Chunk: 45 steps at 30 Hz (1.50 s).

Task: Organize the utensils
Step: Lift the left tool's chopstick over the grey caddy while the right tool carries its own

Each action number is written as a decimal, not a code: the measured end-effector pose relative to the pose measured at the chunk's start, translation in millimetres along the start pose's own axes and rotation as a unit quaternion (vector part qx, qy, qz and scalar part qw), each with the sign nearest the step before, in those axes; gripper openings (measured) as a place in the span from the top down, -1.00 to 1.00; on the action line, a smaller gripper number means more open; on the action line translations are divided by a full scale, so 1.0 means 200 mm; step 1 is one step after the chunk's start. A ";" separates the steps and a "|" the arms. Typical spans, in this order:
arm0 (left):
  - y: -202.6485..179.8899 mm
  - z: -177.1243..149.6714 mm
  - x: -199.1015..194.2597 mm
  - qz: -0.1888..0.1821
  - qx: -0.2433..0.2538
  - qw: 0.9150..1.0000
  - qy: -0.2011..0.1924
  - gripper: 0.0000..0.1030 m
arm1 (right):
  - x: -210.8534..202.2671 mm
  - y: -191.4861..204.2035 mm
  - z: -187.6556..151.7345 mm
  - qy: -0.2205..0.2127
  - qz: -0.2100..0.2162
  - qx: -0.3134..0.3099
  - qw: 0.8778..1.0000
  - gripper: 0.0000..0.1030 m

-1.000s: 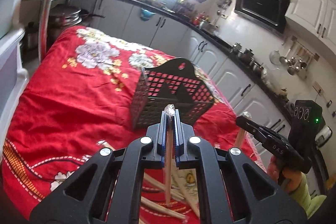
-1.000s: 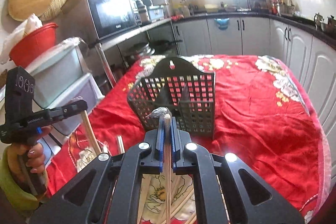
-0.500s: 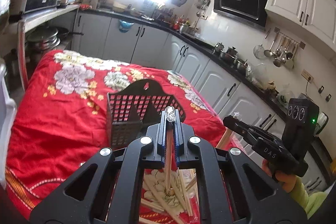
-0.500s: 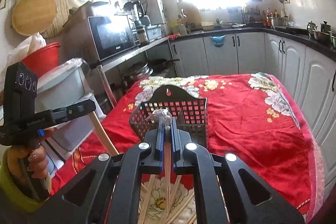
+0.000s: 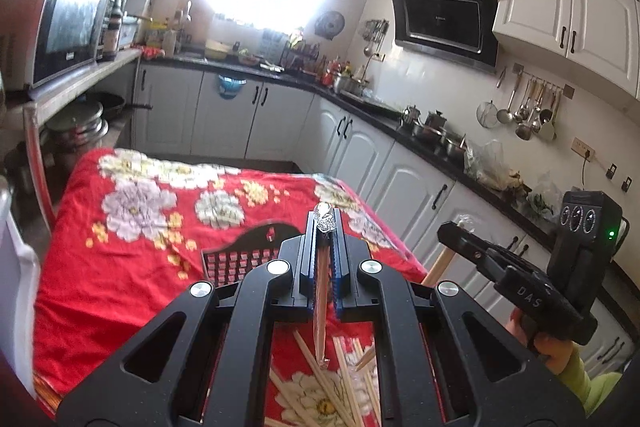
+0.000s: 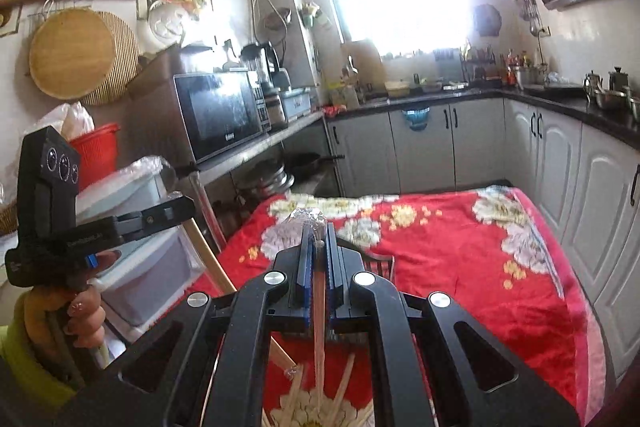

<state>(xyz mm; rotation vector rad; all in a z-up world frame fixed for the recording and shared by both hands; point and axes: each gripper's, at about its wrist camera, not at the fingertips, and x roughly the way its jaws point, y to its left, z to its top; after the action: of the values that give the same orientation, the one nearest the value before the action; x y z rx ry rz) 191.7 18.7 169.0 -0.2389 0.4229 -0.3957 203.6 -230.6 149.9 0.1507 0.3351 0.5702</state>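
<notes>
Left hand-held gripper [image 5: 326, 227] clamped on chopstick [image 5: 321, 311]; right hand-held gripper [image 6: 314, 231] clamped on another [image 6: 319, 311]. Basket [image 5: 248, 247] on red-clothed bench [image 5: 100, 267], ahead below. Risk: wrapped tips slip, sticks swing, miss basket slots. Versus earlier: both grippers higher, basket lower in view, loose chopsticks [image 5: 344, 379] beneath.

Wooden chopsticks [image 5: 320, 311], black plastic basket [image 5: 256, 255], cloth tablecloth [image 5: 120, 267].
</notes>
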 end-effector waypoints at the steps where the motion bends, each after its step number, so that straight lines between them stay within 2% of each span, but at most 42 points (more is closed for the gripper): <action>1: 0.00 0.02 0.00 0.001 0.002 1.000 -0.003 0.94 | 0.00 0.00 0.02 -0.004 0.000 -0.001 1.000 0.89; 13: 0.09 0.25 0.00 0.016 0.000 0.999 -0.044 0.94 | 0.04 0.06 0.27 -0.052 -0.015 -0.025 0.998 0.89; 21: 0.14 0.33 0.04 0.043 0.013 0.997 -0.058 0.94 | 0.11 0.04 0.37 -0.073 -0.030 -0.031 0.996 0.89; 30: 0.22 0.28 0.11 0.064 0.011 0.996 -0.057 0.94 | 0.20 0.00 0.37 -0.087 -0.046 -0.031 0.995 0.89; 45: 0.31 0.09 0.26 0.080 0.008 0.996 -0.035 0.94 | 0.40 -0.11 0.19 -0.078 -0.053 -0.012 0.996 0.89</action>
<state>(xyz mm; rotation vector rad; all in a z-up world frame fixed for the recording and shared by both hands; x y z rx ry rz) 263.2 54.6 148.6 -0.2019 0.3677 -0.2334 290.8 -207.5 158.4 0.1526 0.1838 0.4547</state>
